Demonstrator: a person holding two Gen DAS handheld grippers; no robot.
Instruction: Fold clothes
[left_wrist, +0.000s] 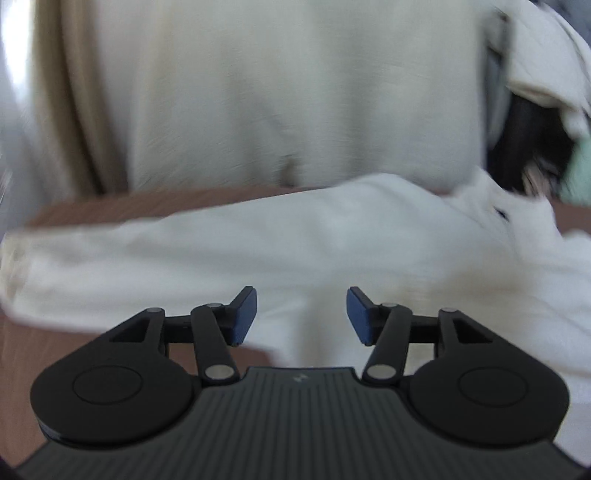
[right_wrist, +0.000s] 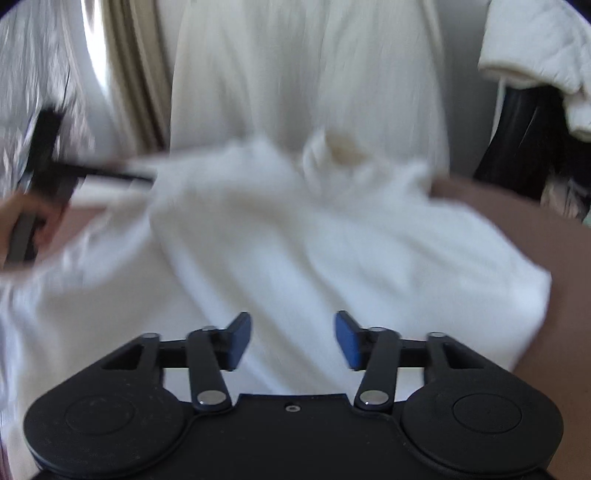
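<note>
The white garment (left_wrist: 295, 251) lies spread across the brown counter (left_wrist: 110, 206), rumpled and not squared up at all, so by the looks of it the folding has barely started. In the right wrist view the same white garment (right_wrist: 295, 240) runs from just ahead of the tongs out toward the far counter edge, with what may be a collar or neck opening bunched up at that far end, though the blur makes it hard to call.

The left tongs (left_wrist: 301, 314) hover over the near part of the cloth, jaws spread wide apart with nothing between the blue pads (left_wrist: 243, 314). The right tongs (right_wrist: 293, 339) are the same deal: wide open, empty, right over the fabric. Probably both are lined up to pinch an edge.

Off to the left of the right tongs, the person's hand (right_wrist: 33, 225) grips the other tool's handle, low and close to the cloth's side.

Beyond the counter hangs a pale curtain (left_wrist: 258, 92), and up to the right of both tongs a cream padded cloth (right_wrist: 539, 48) is draped over something dark. Everything is motion-smeared, so fine detail is a guess.
</note>
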